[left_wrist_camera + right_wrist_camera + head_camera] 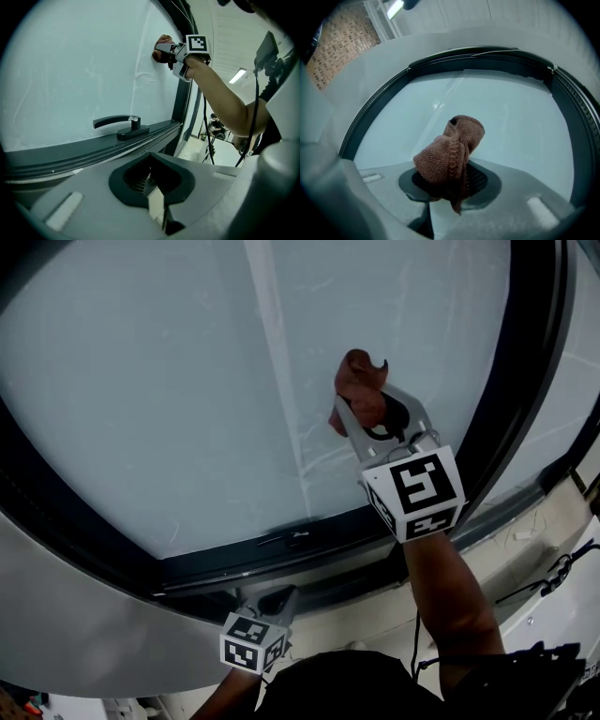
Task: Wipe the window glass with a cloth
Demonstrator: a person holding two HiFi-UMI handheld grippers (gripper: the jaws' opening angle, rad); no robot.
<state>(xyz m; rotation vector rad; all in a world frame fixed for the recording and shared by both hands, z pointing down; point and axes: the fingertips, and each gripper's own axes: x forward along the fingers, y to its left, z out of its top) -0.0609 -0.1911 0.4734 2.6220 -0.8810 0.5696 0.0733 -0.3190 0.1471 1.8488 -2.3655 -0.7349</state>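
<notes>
Wipe step: R gripper (373, 418) clenched on cloth (361, 385), against glass (159, 381). L gripper (270, 613) closed, empty, near. Next: sweep w/ firm pressure.

The window glass (187, 381) is evenly bright and pale, its dark frame (525, 381) almost a silhouette. Right of the glass a ceiling lamp (239, 75) glares. Both gripper views bow strongly, blacken at the corners and blur up close
</notes>
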